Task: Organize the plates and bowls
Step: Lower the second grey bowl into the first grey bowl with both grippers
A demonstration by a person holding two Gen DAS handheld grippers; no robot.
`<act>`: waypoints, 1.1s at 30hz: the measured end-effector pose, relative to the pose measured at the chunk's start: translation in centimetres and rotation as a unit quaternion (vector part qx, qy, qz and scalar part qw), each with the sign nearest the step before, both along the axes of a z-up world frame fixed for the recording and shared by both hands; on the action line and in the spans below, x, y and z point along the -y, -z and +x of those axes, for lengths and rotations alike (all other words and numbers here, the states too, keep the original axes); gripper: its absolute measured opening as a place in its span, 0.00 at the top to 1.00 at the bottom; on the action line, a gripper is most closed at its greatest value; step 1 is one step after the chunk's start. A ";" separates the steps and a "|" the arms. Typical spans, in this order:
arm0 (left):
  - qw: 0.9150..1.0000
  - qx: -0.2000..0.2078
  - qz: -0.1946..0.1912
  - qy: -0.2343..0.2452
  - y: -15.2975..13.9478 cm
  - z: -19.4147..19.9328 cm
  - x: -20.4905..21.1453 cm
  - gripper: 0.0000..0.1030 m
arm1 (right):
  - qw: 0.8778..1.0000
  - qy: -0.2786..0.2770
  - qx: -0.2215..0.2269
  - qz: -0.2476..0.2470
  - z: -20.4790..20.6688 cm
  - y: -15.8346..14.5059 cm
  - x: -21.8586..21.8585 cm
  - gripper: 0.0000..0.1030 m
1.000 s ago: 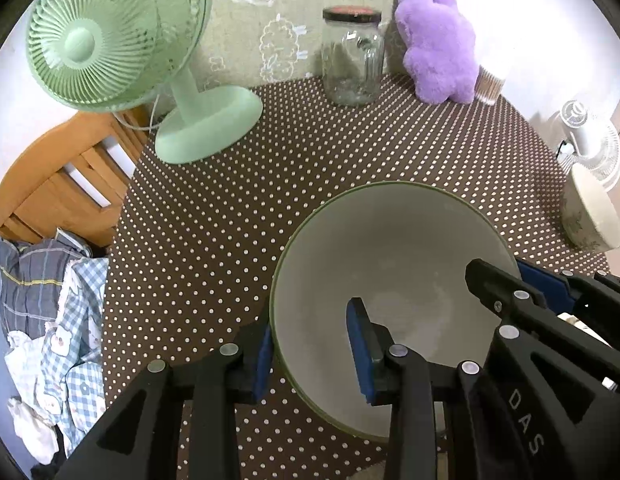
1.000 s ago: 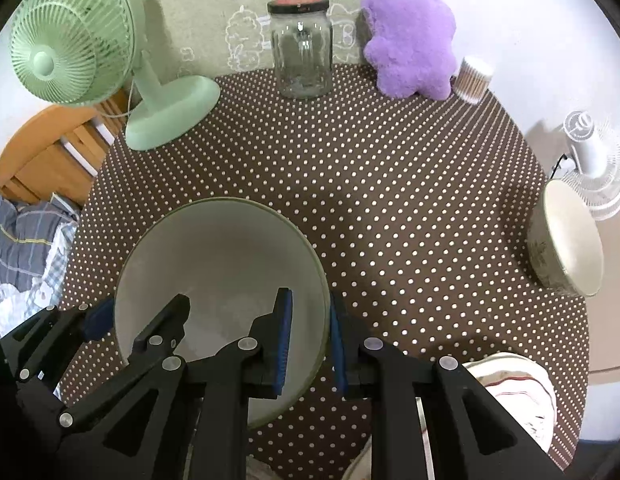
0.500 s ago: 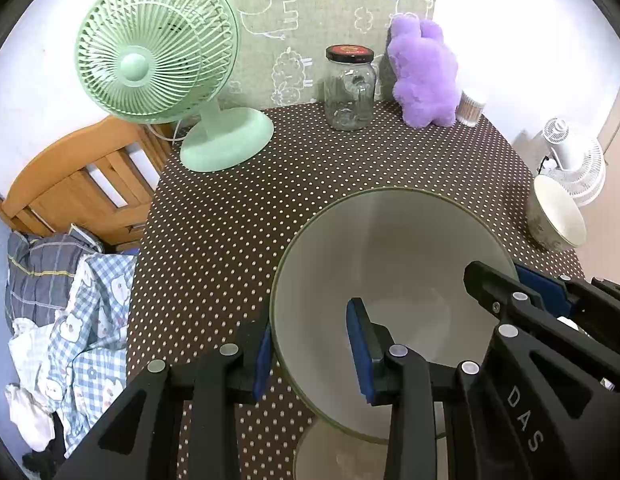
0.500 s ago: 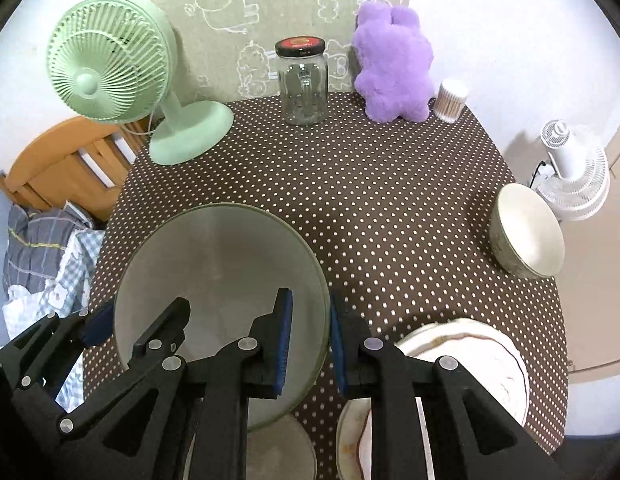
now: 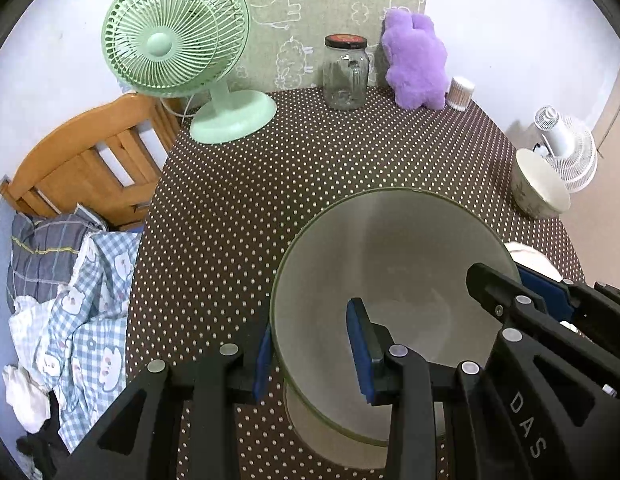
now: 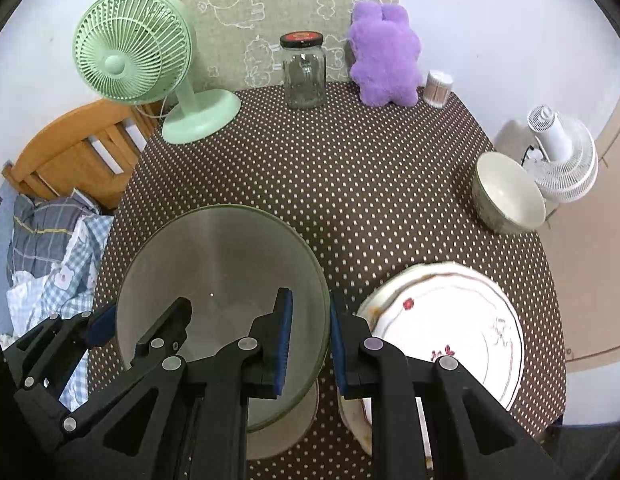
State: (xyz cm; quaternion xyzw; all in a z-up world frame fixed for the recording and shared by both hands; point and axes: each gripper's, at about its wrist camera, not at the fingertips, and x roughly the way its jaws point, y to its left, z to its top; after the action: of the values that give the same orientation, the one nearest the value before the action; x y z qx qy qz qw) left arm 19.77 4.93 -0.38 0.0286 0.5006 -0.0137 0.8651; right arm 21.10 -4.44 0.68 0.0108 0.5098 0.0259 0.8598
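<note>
Two grippers, left gripper (image 5: 310, 344) and right gripper (image 6: 310, 344) clamping opposite rims of large bowl (image 5: 393, 276)

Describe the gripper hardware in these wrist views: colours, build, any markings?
Both are alike: matte black plastic linkage arms with round silver pivot pins, ending in flat blue pads. The left gripper and the right gripper share that build. White letters "DAS" are printed on the right gripper's arm seen in the left view. No cables, hands or sleeves show.
</note>
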 end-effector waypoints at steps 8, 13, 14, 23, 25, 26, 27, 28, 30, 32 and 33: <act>1.000 -0.020 0.004 0.006 1.5 -1.8 0.0 0.68 | 1.000 0.004 -0.018 0.004 -2.2 1.7 -0.1 0.79; 0.999 -0.035 0.002 0.009 2.8 -2.5 -0.1 0.68 | 0.999 0.008 -0.033 0.003 -3.2 3.0 -0.2 0.79; 0.999 -0.037 0.001 0.010 3.0 -2.6 -0.2 0.68 | 0.999 0.009 -0.036 0.003 -3.3 3.2 -0.3 0.79; 0.999 -0.030 0.007 0.016 3.7 -3.1 -0.3 0.68 | 0.999 0.016 -0.048 0.004 -3.6 4.4 -0.4 0.79; 0.999 -0.029 0.008 0.014 3.7 -3.2 -0.4 0.68 | 0.999 0.015 -0.051 0.007 -3.6 4.6 -0.4 0.79; 0.999 -0.029 0.009 0.012 3.7 -3.3 -0.5 0.68 | 0.998 0.016 -0.052 0.008 -3.6 4.6 -0.4 0.79; 0.999 -0.033 0.008 0.010 3.8 -3.3 -0.4 0.68 | 0.998 0.015 -0.053 0.009 -3.6 4.7 -0.4 0.79; 0.999 -0.035 0.007 0.008 3.9 -3.3 -0.6 0.68 | 0.998 0.014 -0.053 0.010 -3.6 4.7 -0.5 0.79; 0.999 -0.038 0.008 0.006 4.1 -3.4 -0.7 0.68 | 0.998 0.012 -0.055 0.009 -3.6 4.9 -0.6 0.79; 0.999 -0.044 0.000 0.005 4.2 -3.3 -0.9 0.68 | 0.998 0.010 -0.055 0.005 -3.6 5.0 -0.9 0.79; 0.999 -0.045 -0.001 0.005 4.3 -3.2 -0.9 0.68 | 0.999 0.009 -0.053 0.001 -3.5 5.0 -1.0 0.79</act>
State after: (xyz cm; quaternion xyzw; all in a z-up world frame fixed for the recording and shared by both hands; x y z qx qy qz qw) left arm 16.56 5.81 -4.70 0.0299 0.5385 -0.0200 0.8418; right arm 17.55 -3.43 -4.30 0.0182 0.5546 0.0179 0.8317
